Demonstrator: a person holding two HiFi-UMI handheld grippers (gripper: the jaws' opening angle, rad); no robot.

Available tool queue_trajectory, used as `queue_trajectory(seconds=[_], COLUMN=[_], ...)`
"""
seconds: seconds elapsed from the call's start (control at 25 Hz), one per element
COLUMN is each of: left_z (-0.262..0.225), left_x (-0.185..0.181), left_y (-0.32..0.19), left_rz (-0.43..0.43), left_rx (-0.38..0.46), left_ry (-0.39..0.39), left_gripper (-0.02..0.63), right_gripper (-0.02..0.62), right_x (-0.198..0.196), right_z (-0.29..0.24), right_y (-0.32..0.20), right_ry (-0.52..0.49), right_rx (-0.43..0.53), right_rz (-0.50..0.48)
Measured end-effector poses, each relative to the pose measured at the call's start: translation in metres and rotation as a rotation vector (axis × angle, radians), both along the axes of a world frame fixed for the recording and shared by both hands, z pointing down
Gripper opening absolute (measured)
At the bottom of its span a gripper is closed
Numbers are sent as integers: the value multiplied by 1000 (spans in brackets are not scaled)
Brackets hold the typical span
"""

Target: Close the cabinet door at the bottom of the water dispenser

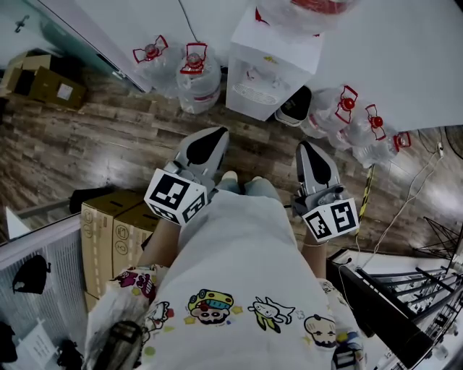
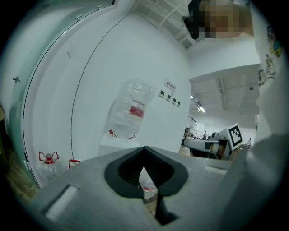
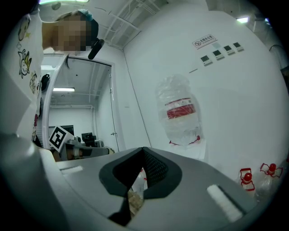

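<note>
The white water dispenser (image 1: 269, 69) stands against the wall ahead, with a clear bottle (image 1: 307, 6) upside down on top. At its lower right a dark, white-edged panel (image 1: 294, 107) sticks out over the floor; it looks like the cabinet door standing open. My left gripper (image 1: 215, 133) and right gripper (image 1: 307, 145) are both shut and empty, held side by side well short of the dispenser. The left gripper view shows the shut tip (image 2: 144, 148) below the bottle (image 2: 131, 110). In the right gripper view the shut tip (image 3: 144, 149) points toward the bottle (image 3: 179, 110).
Water jugs with red handles stand left of the dispenser (image 1: 199, 72) and right of it (image 1: 349, 108). Cardboard boxes (image 1: 116, 231) sit at my left, and another box (image 1: 43, 83) at the far left. A black rack (image 1: 391, 303) is at the lower right. Wood floor (image 1: 108, 144) lies between.
</note>
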State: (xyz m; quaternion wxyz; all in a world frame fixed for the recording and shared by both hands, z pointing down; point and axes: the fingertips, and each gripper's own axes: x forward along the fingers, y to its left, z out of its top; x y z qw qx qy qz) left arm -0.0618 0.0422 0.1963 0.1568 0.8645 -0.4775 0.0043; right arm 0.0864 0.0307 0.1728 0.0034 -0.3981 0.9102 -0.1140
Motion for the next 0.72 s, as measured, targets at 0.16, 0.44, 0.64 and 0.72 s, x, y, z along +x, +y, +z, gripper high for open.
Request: queue_trajectory(seconds=[0.16,0.44,0.64,0.72], left_z=[2,5,1,1], left_x=[2,0,-1,-1], left_y=[2,3,-1,-2], left_rz=[28,69,102,121], left_rx=[7,16,49,57], left_ry=[-10,-36,-63,-80], left_gripper=[0,0,-1,-2], right_gripper=[8,8,8,8], right_x=[-1,-2,-3,-2], right_z=[-1,0,0,1], right_y=[-1,-2,0,1], right_ry=[-1,2,16,18], right_rx=[2,-2,13,14], right_rz=[-1,-18,-28,-20])
